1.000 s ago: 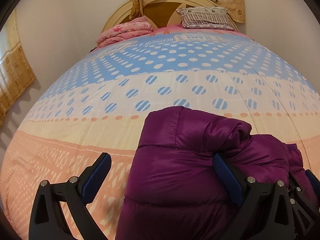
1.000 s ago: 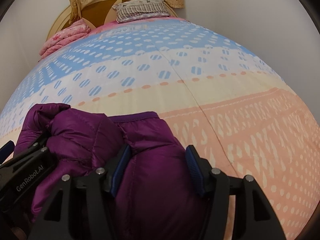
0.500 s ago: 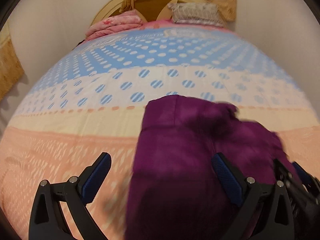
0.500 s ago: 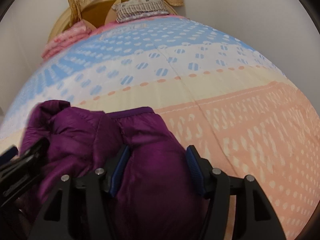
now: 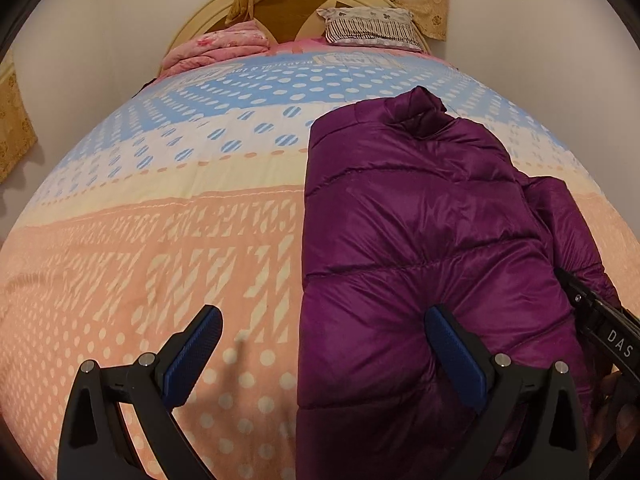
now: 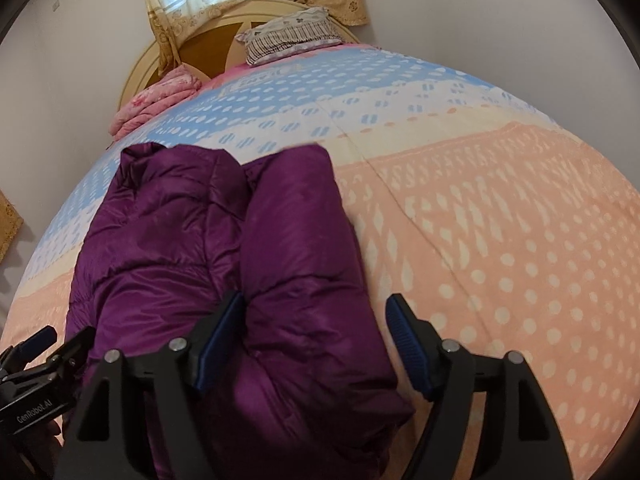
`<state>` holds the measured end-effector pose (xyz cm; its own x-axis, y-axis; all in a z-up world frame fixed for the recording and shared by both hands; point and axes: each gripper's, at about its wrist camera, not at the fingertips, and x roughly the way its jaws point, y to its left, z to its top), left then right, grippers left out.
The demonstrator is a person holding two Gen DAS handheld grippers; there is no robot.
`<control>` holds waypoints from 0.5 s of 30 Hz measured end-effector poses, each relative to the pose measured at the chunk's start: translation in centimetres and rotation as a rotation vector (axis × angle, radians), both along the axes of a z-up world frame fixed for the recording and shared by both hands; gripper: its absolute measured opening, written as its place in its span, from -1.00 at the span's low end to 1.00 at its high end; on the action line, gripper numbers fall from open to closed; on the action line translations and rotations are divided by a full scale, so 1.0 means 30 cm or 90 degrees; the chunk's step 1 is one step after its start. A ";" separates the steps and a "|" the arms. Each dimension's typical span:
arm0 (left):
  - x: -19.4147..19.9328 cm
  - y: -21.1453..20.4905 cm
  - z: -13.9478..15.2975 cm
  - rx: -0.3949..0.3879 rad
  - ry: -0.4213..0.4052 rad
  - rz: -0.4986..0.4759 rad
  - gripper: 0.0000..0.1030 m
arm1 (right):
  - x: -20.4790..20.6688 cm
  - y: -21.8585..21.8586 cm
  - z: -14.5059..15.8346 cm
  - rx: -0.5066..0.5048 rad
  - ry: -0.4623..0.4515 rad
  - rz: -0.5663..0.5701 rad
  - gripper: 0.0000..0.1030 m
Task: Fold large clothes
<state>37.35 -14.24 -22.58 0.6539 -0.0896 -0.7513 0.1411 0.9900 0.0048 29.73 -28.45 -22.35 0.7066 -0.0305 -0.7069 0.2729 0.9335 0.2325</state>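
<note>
A purple puffer jacket (image 5: 400,240) (image 6: 224,248) lies folded lengthwise on the bed, collar toward the headboard. My left gripper (image 5: 320,344) stands open and wide over its near left edge: the right finger (image 5: 456,356) hangs above the jacket and the left one above bare cover. My right gripper (image 6: 316,340) straddles the jacket's right fold with its jaws opening. The right pad (image 6: 408,344) is clear of the cloth. Each gripper shows at the edge of the other's view, the right gripper (image 5: 600,328) and the left gripper (image 6: 36,360).
The bed cover (image 5: 160,240) (image 6: 500,220) is banded peach, cream and blue with dots. A striped pillow (image 5: 368,26) (image 6: 292,34) and a folded pink blanket (image 5: 216,46) (image 6: 156,100) lie by the rounded headboard (image 5: 288,12). Walls stand close on both sides.
Both grippers have drawn back toward the bed's near edge, so more of the jacket shows and lies flatter. The right jaws have widened off the fold they held.
</note>
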 end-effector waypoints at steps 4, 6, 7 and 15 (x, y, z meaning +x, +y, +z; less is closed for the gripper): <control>-0.007 -0.006 -0.012 -0.003 -0.012 0.000 0.98 | -0.007 -0.018 -0.016 0.029 -0.004 0.007 0.46; -0.011 -0.009 -0.016 -0.005 -0.012 -0.004 0.98 | -0.004 -0.019 -0.020 0.032 -0.003 0.013 0.45; -0.010 -0.012 -0.017 -0.006 -0.012 -0.007 0.98 | -0.001 -0.016 -0.020 0.033 -0.002 0.020 0.37; 0.006 -0.012 -0.027 -0.053 0.017 -0.042 0.97 | 0.007 -0.028 -0.032 0.070 -0.007 0.054 0.16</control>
